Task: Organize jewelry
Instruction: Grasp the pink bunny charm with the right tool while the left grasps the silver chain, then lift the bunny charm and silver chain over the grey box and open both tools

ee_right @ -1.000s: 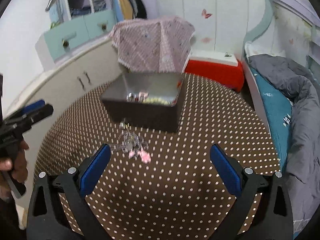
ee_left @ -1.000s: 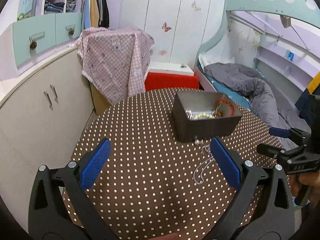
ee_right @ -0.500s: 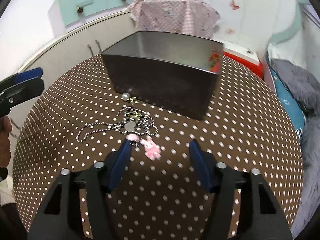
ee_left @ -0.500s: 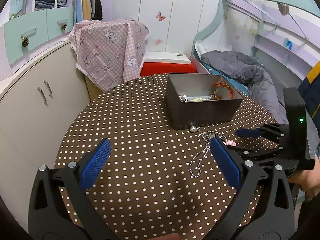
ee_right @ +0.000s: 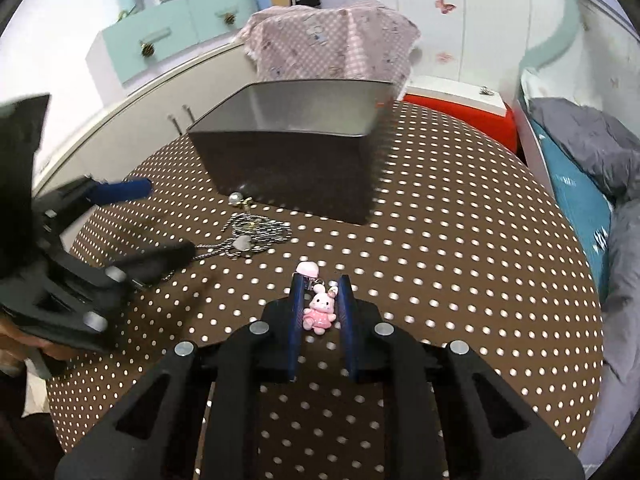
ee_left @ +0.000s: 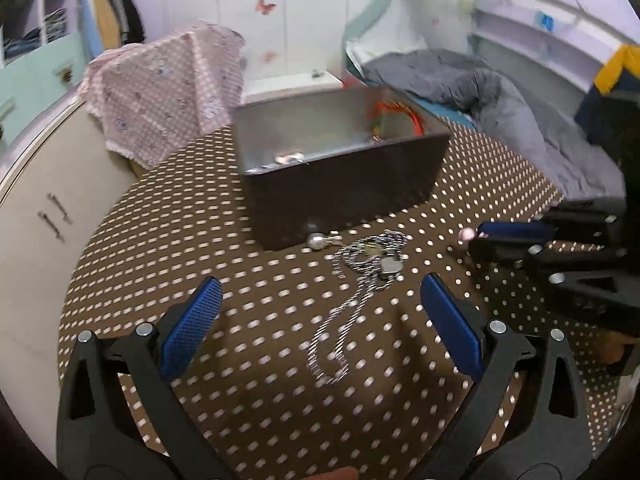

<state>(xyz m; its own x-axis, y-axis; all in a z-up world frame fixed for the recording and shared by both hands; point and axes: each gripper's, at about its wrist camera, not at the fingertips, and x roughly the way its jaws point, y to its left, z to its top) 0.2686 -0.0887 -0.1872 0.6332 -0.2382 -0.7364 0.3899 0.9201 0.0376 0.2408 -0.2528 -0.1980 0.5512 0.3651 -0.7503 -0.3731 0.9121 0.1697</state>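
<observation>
Box [ee_right: 288, 172] contents hidden (right view); bunny charm [ee_right: 318, 310] between jaws.

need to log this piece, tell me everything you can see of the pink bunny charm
The pink bunny charm is a small glossy figure, plastic-looking, with white ears and face and a pink dress. It lies between the nearly closed fingers of the right gripper above the dotted tablecloth. A pale pink bead sits beyond its head.

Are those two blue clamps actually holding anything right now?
The right gripper pinches the pink bunny charm by its sides. The left gripper holds nothing.
</observation>
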